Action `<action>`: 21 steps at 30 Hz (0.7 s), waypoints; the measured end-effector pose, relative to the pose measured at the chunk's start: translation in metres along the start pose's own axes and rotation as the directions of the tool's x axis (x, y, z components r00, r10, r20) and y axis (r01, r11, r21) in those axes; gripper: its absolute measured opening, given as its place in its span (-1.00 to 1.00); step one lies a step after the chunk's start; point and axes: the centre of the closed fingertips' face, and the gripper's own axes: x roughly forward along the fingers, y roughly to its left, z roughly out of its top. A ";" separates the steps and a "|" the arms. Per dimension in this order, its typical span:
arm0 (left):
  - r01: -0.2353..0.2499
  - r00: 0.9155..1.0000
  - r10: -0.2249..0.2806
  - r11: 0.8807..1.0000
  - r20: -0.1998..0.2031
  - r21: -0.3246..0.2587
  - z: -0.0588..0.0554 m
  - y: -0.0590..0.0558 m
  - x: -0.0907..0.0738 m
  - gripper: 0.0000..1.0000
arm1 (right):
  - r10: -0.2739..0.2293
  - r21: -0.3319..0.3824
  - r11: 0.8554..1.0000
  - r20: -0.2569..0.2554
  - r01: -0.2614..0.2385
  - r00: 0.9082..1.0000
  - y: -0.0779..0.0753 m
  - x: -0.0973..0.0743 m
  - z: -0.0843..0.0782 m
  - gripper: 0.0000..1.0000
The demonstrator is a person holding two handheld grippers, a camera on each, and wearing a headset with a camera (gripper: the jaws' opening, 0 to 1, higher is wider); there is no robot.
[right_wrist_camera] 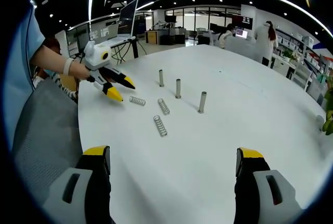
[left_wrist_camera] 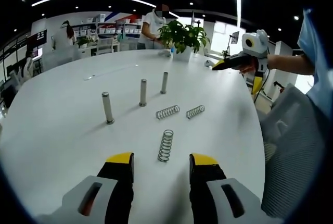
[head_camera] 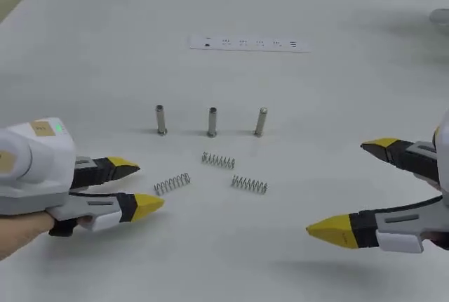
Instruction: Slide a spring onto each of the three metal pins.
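Observation:
Three metal pins stand upright in a row on the white table: left pin [head_camera: 161, 120], middle pin [head_camera: 212, 121], right pin [head_camera: 261, 121]. Three springs lie loose in front of them: one at the left [head_camera: 172, 183], one in the middle [head_camera: 218, 160], one at the right [head_camera: 249, 185]. My left gripper [head_camera: 133, 187] is open just left of the left spring, which lies just ahead of its jaws [left_wrist_camera: 166, 145]. My right gripper [head_camera: 351, 189] stands wide open at the right, apart from the springs [right_wrist_camera: 160, 125], with nothing between its fingers.
A white power strip [head_camera: 249, 43] lies flat behind the pins. In the left gripper view a potted plant [left_wrist_camera: 182, 39] stands at the table's far end, and people are at desks beyond. A grey chair [right_wrist_camera: 41, 125] is beside the table edge.

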 end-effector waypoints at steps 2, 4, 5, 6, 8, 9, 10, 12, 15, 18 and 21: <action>-0.002 1.000 0.002 1.000 -0.001 0.002 -0.001 0.001 0.003 -0.34 | -0.003 0.000 1.000 -0.004 0.003 1.000 0.000 0.000 -0.001 0.99; -0.008 1.000 0.008 1.000 0.002 0.004 -0.003 0.002 0.005 -0.39 | -0.002 0.001 1.000 -0.005 0.002 1.000 0.000 0.000 -0.001 0.99; -0.008 1.000 0.008 1.000 -0.002 0.001 -0.003 0.002 0.006 -0.41 | -0.002 0.002 1.000 -0.004 0.002 1.000 0.000 0.001 -0.001 0.99; -0.007 1.000 0.007 1.000 -0.003 -0.002 -0.004 0.002 0.007 -0.42 | -0.002 0.000 1.000 -0.004 0.002 1.000 0.001 0.001 -0.001 0.99; -0.012 1.000 0.012 1.000 -0.004 -0.005 -0.004 0.001 0.008 -0.45 | -0.002 -0.001 1.000 -0.006 0.002 1.000 0.001 0.001 -0.002 0.99; -0.014 1.000 0.014 1.000 -0.002 0.000 -0.005 0.001 0.009 -0.49 | -0.002 -0.001 1.000 -0.007 0.002 1.000 0.000 0.001 -0.002 0.99; -0.013 1.000 0.013 1.000 -0.005 0.010 -0.005 0.000 0.010 -0.55 | -0.001 0.001 1.000 -0.007 0.001 1.000 0.001 0.001 -0.002 0.99; -0.019 1.000 0.019 1.000 -0.006 0.010 -0.006 0.000 0.011 -0.60 | -0.002 0.000 1.000 -0.009 0.002 1.000 0.001 0.002 -0.003 0.99; -0.020 1.000 0.020 1.000 0.002 -0.005 -0.006 0.001 0.013 -0.65 | 0.000 0.002 1.000 -0.009 0.000 1.000 0.002 0.002 -0.003 0.99; -0.024 1.000 0.024 1.000 0.008 -0.007 -0.005 0.001 0.015 -0.71 | 0.000 0.004 1.000 -0.009 0.000 1.000 0.002 0.003 -0.003 0.99; -0.024 1.000 0.024 1.000 0.014 -0.015 -0.004 0.001 0.017 -0.72 | 0.001 0.004 1.000 -0.010 -0.001 1.000 0.003 0.003 -0.004 0.99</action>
